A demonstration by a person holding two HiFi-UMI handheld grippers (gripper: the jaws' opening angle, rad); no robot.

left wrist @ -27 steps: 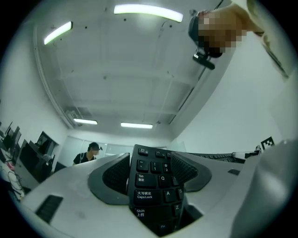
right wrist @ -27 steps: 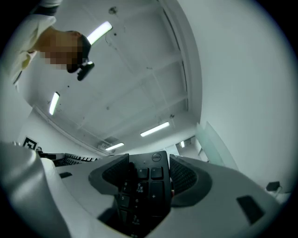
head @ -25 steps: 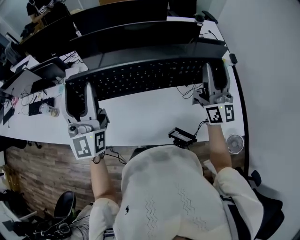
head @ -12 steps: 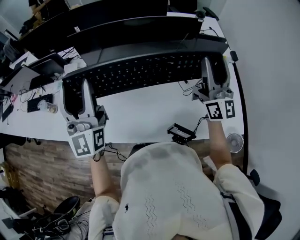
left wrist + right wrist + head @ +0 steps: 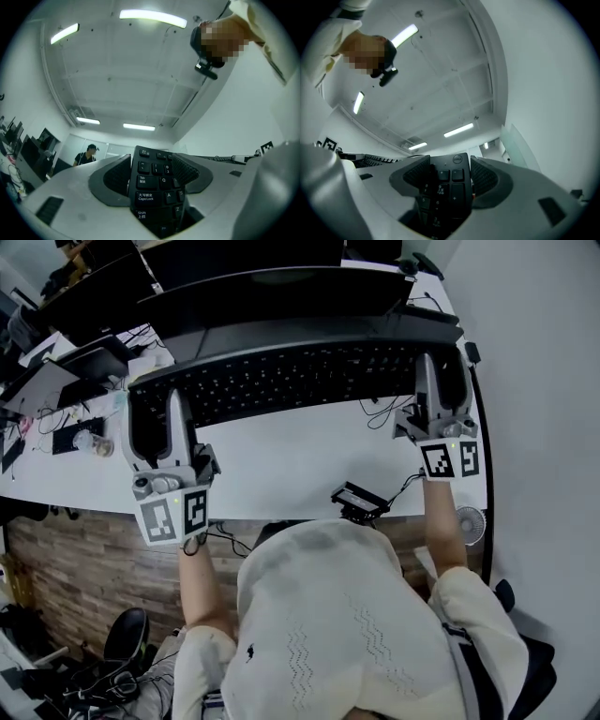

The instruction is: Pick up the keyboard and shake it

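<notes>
The keyboard (image 5: 291, 379) is held up over the white bench (image 5: 300, 470), its keys showing. The left tongs (image 5: 156, 416) clamp its left end, and the right tongs (image 5: 439, 379) grip its number-pad end.

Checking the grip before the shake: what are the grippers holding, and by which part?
Both hold the keyboard: the left gripper clamps its left end at the Caps Lock key, the right gripper its right end at the number pad.
</notes>
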